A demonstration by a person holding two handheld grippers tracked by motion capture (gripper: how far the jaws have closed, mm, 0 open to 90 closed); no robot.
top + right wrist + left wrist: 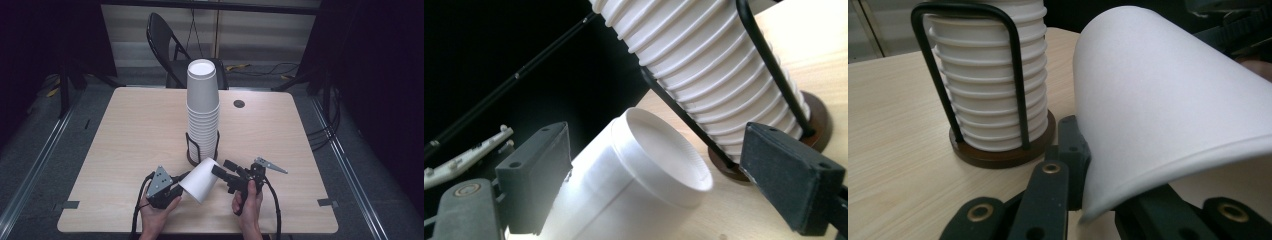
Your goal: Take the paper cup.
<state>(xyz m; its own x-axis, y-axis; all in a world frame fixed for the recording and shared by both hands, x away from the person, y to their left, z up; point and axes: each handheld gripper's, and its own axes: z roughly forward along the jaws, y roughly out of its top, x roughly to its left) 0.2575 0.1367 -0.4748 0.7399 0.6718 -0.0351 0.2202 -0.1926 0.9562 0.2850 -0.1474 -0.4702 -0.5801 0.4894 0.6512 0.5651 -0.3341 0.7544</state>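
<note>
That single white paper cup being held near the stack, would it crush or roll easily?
The paper cup looks thin-walled, so a hard squeeze would probably dent it. The left gripper pinches just its rim, suggesting it is light. Round and tapered, it would likely roll in a curve if laid on the table.

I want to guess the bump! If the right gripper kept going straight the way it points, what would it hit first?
Probably the single paper cup: its closed bottom end lies between the right gripper and its open jaws.
</note>
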